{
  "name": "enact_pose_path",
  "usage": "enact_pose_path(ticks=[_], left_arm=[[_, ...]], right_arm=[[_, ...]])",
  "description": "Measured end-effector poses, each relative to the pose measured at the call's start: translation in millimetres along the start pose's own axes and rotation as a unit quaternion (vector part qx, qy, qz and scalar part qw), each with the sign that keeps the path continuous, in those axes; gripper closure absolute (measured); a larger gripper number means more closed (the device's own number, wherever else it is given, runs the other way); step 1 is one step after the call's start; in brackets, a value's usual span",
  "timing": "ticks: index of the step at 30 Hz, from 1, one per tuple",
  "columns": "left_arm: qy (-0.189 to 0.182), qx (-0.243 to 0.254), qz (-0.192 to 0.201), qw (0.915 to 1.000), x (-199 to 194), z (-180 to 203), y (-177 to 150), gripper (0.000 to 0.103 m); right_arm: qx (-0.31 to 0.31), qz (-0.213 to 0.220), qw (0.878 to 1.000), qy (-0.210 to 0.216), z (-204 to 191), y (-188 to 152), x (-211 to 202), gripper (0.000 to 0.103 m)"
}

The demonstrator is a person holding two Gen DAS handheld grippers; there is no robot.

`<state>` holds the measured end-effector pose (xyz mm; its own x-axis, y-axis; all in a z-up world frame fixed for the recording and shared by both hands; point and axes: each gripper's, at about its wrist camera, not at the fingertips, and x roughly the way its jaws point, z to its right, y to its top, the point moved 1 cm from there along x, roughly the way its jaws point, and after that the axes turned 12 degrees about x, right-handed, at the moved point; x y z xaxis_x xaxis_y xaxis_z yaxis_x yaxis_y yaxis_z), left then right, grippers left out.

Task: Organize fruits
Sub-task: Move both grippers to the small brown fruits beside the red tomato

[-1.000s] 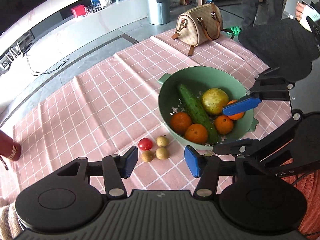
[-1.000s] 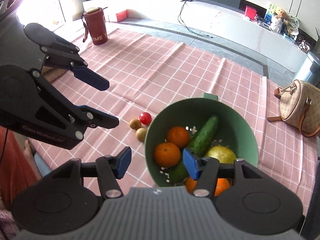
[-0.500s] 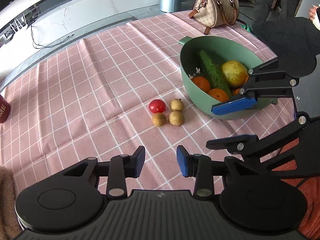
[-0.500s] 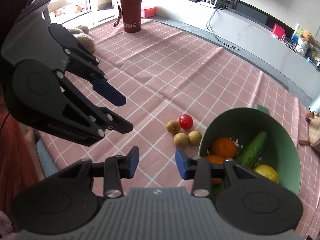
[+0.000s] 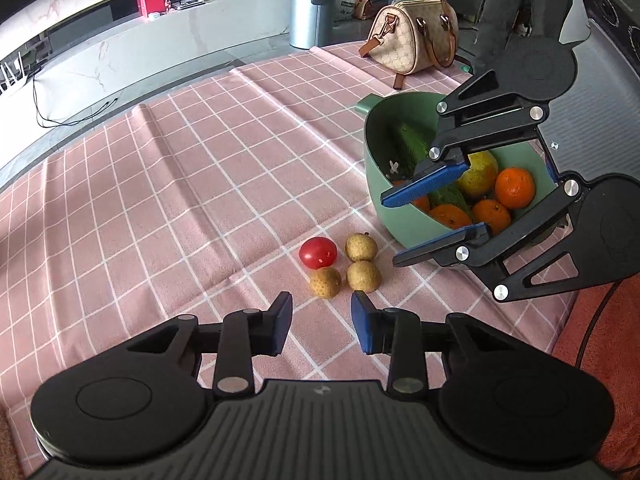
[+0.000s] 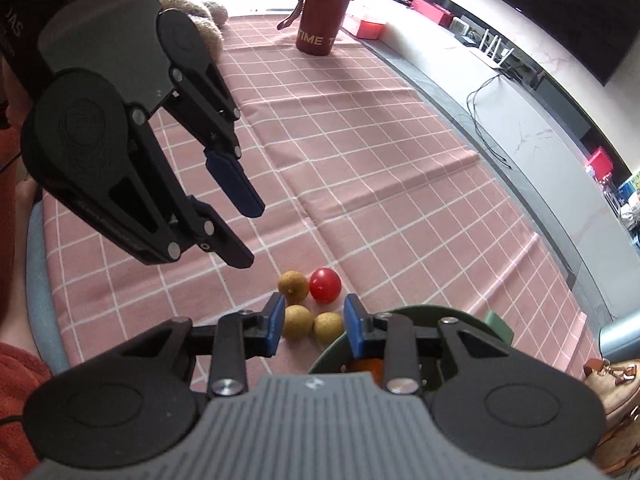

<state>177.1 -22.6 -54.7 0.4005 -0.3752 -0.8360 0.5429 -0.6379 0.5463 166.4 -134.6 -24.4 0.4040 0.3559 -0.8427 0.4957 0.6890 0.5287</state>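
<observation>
A red cherry tomato (image 5: 318,253) and three tan longans (image 5: 363,276) lie together on the pink checked cloth, just left of a green bowl (image 5: 366,136). The bowl holds a cucumber (image 5: 412,144), a yellow fruit (image 5: 480,178) and several oranges (image 5: 515,187). My left gripper (image 5: 322,312) hovers open just short of the longans, nothing between its pads. My right gripper (image 5: 390,232) hangs over the bowl's near wall; its jaws are closing with nothing between them. In the right wrist view the tomato (image 6: 325,284) and longans (image 6: 298,320) lie beyond the right gripper (image 6: 314,312), with the left gripper (image 6: 250,236) at the left.
A tan handbag (image 5: 412,40) stands on the cloth behind the bowl, with a metal bin (image 5: 312,12) and a person's legs (image 5: 520,0) beyond. A maroon flask (image 6: 324,20) and a plush item (image 6: 200,20) sit at the far end. Bare cloth stretches left of the fruits.
Both grippers have come down toward the loose fruits and their jaws have narrowed. The right gripper has rolled and shifted from above the bowl toward its edge by the longans.
</observation>
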Motion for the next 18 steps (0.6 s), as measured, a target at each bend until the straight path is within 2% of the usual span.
enact_pose_path(ticks=[8,11,18], left_arm=[[-0.034,-0.002,-0.005,0.9994,30,-11,6,0.064],[-0.032,0.004,-0.014,0.9994,44,-10,7,0.065],[-0.049,-0.014,-0.015,0.9986,61,-18,4,0.068]], right_arm=[[-0.062,-0.053,0.996,0.047,6,12,12,0.078],[-0.087,-0.075,0.992,0.061,7,17,18,0.081],[-0.114,-0.109,0.984,0.084,10,25,31,0.081]])
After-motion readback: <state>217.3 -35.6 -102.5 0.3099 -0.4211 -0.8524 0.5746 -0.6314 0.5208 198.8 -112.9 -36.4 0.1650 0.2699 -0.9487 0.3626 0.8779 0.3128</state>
